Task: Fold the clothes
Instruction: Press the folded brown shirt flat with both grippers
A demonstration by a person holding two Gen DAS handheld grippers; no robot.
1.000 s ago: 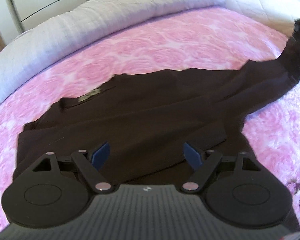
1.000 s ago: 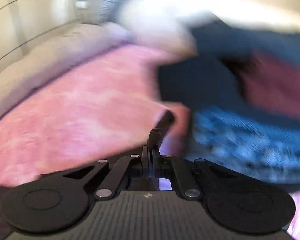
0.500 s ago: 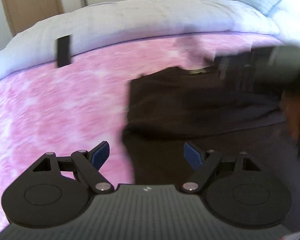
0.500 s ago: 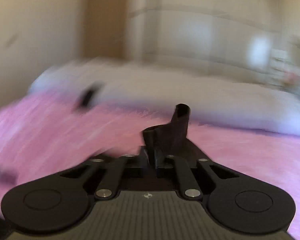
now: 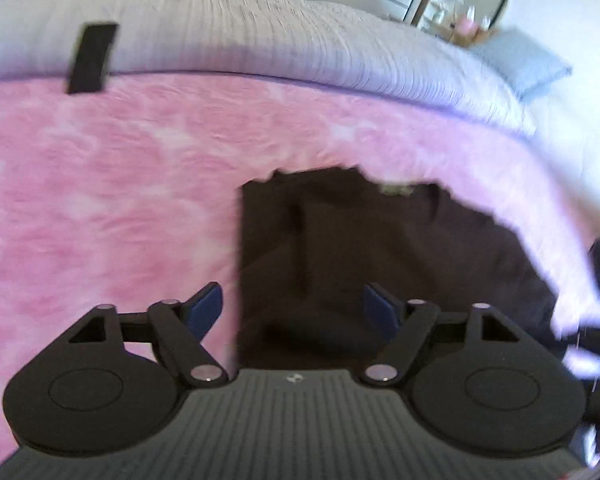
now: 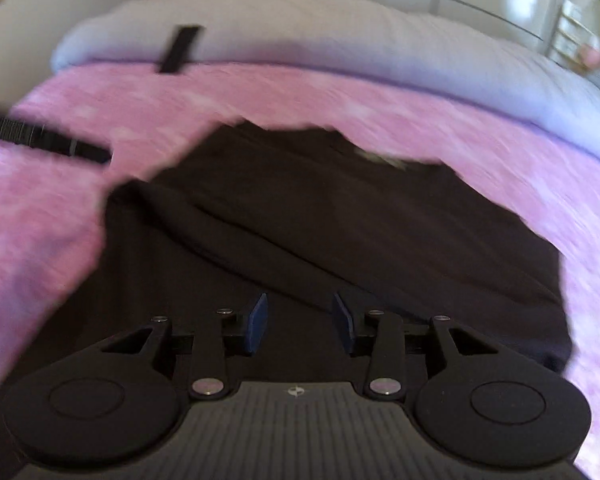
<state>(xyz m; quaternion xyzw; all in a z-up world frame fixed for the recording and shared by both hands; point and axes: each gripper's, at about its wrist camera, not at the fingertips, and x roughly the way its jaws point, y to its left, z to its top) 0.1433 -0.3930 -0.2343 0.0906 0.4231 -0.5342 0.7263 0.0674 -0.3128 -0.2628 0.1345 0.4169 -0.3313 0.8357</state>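
Left gripper [image 5: 294,304]: jaws spread wide, nothing between them, hovering over the near-left edge of the dark brown, partly folded fabric garment [image 5: 380,248]. Right gripper [image 6: 300,322]: jaws parted narrower, also empty, over the garment's [image 6: 332,232] near middle. Garment lies flat on the pink mottled fleece blanket [image 5: 112,184], with one layer folded across it as a diagonal ridge. Long axis runs from the grippers away toward the grey quilted duvet [image 5: 260,40]; the neck label sits at the far end, so the collar points away. Risks: a pinch catching only the top layer would drag the existing fold open; uneven grips would skew the next fold; dark-on-dark makes edges hard to locate, and both views are motion-blurred.
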